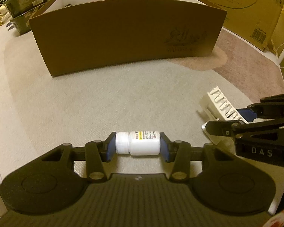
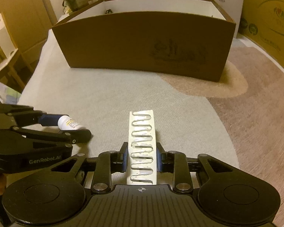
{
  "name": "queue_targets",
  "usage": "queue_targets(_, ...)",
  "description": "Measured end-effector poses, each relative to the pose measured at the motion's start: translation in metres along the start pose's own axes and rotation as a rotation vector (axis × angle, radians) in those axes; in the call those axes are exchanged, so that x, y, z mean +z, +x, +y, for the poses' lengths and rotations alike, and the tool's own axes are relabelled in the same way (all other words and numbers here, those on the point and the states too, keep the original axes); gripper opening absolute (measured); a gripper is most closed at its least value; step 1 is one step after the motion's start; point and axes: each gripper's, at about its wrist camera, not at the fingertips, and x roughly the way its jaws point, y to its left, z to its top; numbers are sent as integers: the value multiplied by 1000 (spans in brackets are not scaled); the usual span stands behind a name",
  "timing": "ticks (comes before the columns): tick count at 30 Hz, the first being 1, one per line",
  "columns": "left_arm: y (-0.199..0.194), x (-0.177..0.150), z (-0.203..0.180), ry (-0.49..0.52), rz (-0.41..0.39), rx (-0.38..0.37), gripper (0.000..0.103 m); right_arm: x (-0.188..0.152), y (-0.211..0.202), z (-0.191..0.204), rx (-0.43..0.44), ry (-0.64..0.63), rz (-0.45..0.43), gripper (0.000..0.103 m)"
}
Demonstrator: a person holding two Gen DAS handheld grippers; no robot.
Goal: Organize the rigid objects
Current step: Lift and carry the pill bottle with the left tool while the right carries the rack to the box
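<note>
Small white plastic pill bottle w/ white ribbed cap and printed label: lying sideways, clamped end to end between blue pads of left gripper, cap at 9 o'clock, base at 3; looks lifted clear of grey-beige woven mat. Flat white plastic strip w/ zigzag wire-like pattern: pinched at its long edges by right gripper, jaws closed tight on it, far end sticking out toward 12 o'clock. Both pieces held side by side, near each other, over mat.

Big open brown cardboard box w/ white inner walls at 12 o'clock, well apart from both loads. Inside mostly hidden; one small dark item visible at back wall, rest can't tell.

Judged: pick-up done for these two, drop-off not yet. Left: carry fwd, over near wall, release in box. No other loose items seen on mat. Clutter of bags and cartons beyond box, not part of job by the look.
</note>
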Motion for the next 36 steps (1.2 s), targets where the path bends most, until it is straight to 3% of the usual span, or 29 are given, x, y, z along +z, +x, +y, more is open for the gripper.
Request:
queue_targets(24,-8,1,1,-19,-31,21,43,7,-14,-4,27,24,-24,28)
queue_targets(36,-36,29,9,-10,-98,35,43,33,-35,-6,35,9,-90,29)
